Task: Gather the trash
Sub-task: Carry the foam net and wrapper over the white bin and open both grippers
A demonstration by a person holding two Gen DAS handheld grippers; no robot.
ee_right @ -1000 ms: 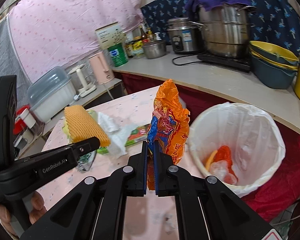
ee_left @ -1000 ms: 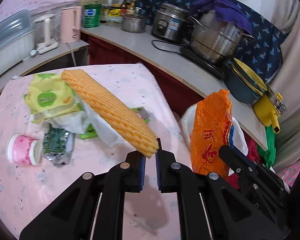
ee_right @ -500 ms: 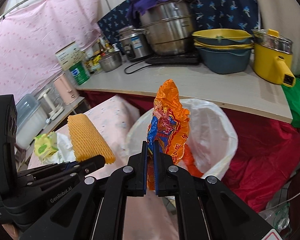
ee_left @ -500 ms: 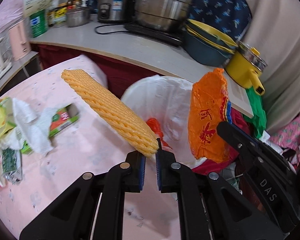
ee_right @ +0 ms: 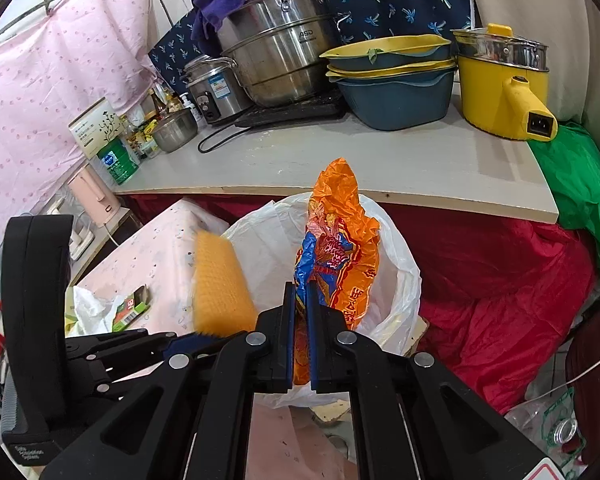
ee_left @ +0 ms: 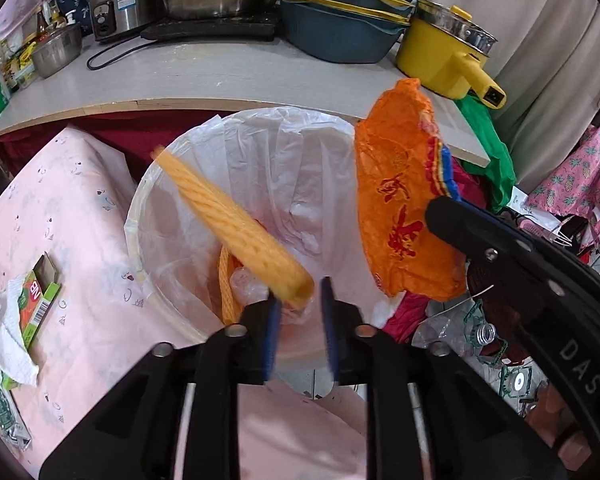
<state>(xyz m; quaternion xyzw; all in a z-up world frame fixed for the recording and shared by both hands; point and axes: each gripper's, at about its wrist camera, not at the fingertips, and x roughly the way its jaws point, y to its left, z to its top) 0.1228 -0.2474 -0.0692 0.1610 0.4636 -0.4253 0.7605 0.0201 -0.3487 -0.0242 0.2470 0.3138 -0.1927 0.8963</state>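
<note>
A cluttered kitchen counter (ee_right: 340,160) ran behind a pink-clothed bench (ee_left: 80,240); between them stood a bin lined with a white bag (ee_left: 260,152). The left claw (ee_left: 298,312) hung over the bin mouth, its jaws opening, with the lower end of a yellow foam net sleeve (ee_left: 228,220) between them, blurred, pads not pressing it. The right claw (ee_right: 300,320) was clamped tight on an orange snack wrapper (ee_right: 340,248) held upright above the bin's near rim. A small carton (ee_left: 38,304) and crumpled tissue (ee_left: 0,332) lay on the bench.
</note>
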